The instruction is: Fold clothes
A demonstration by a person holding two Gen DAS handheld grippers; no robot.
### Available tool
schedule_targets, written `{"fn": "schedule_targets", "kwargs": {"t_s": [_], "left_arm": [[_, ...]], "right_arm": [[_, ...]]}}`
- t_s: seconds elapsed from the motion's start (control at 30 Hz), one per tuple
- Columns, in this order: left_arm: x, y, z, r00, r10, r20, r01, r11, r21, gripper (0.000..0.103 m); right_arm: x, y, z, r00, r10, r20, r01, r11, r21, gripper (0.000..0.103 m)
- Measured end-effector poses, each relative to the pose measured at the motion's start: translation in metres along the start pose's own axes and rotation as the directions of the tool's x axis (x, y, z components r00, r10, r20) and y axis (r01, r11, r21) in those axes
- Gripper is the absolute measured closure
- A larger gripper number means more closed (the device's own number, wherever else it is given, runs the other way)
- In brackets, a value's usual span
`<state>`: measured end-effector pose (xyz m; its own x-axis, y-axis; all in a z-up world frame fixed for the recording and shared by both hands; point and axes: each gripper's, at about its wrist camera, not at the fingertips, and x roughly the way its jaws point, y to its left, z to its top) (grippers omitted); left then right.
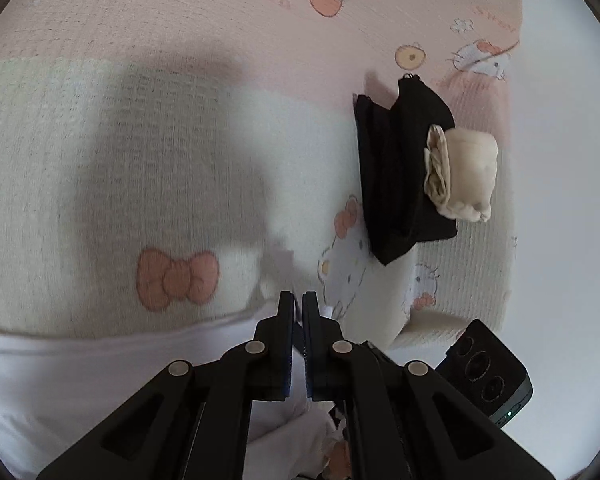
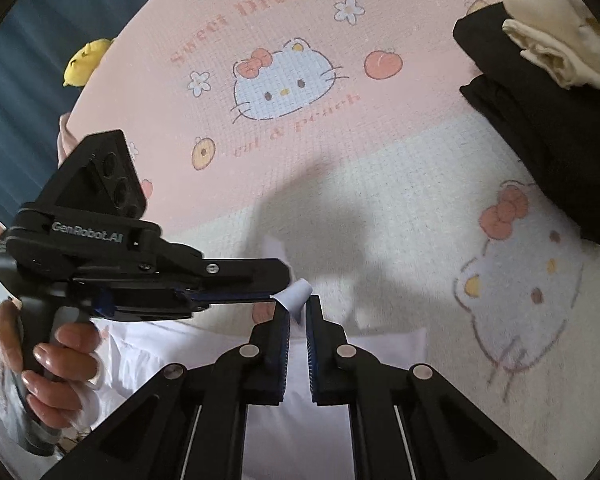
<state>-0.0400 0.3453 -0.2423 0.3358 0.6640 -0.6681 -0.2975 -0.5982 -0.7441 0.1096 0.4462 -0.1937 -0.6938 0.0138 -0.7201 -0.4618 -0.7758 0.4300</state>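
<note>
— Grippers, both of them: how do they stand?
— Left gripper (image 2: pixel 278 286) pinches a corner of the white garment (image 2: pixel 300 380); right gripper (image 2: pixel 298 312) is pressed onto the same cloth.
— Where is the garment?
— On the cartoon-cat blanket (image 2: pixel 380 208), near folded black clothing (image 1: pixel 396 176) topped by a cream bundle (image 1: pixel 464 172).
</note>
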Motion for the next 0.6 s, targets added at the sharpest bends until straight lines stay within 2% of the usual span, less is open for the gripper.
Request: {"fn": "schedule_targets", "kwargs": {"t_s": [0.33,0.6], "left_arm": [[-0.015,-0.008,-0.026,1.000,0.010,0.011,-0.010,0.999,0.037,0.100],[-0.009,-0.007,-0.049,1.000,0.024,-0.019,-0.023,0.999,0.041,0.100]], "right_arm": [[-0.015,0.022,-0.028,0.998,0.036,0.048,-0.036,0.999,-0.014,0.097],[-0.022,0.027,-0.051,0.999,0.027,0.018,-0.027,0.999,-0.046,0.097]]}}
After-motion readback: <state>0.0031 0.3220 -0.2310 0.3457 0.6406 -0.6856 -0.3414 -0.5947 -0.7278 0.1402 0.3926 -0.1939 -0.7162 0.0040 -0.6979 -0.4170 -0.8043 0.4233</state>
